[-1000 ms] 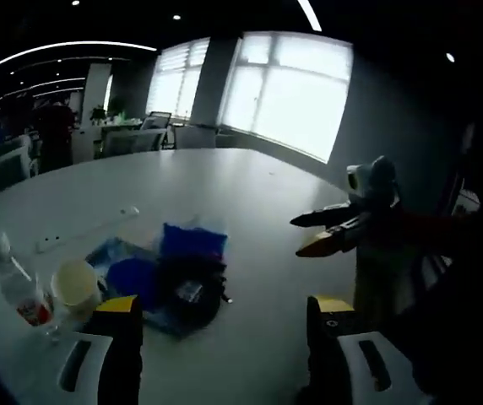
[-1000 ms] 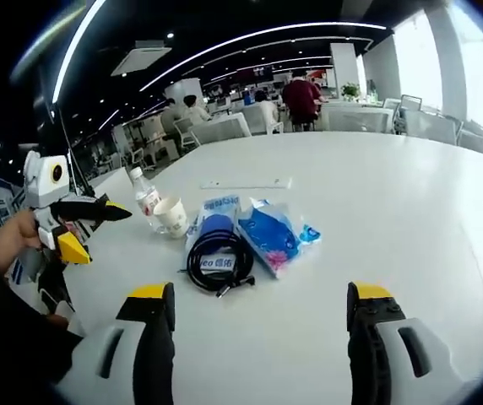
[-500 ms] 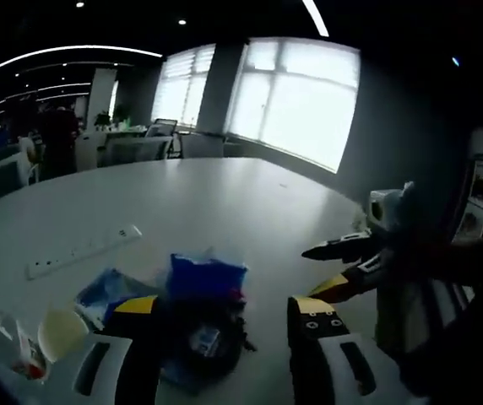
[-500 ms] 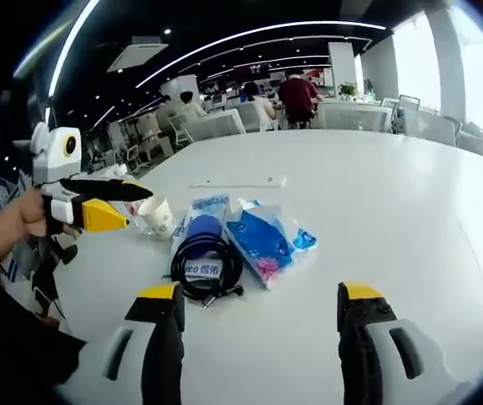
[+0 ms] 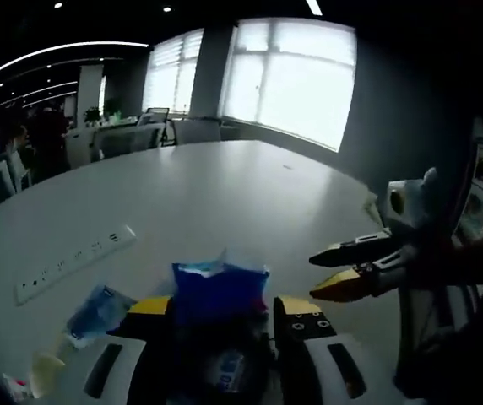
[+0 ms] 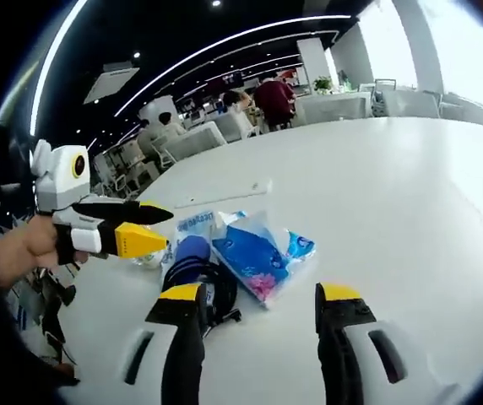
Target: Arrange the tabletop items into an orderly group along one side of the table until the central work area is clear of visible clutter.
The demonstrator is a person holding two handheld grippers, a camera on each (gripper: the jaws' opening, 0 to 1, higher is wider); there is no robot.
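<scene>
With the left tongs (image 5: 220, 312) spread astride the blue packet (image 5: 219, 291) and coiled black cable (image 6: 210, 291), and the right tongs (image 6: 258, 297) spread just short of that pile, close low and squarely, then slide everything along the bench (image 6: 410, 194) together.

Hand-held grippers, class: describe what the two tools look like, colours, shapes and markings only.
Each hand-held gripper has two dark jaws with yellow tips on pale grey slotted bases: left hand-held gripper, right hand-held gripper. From the side, the left one has a white body and a black-and-yellow beak.
</scene>
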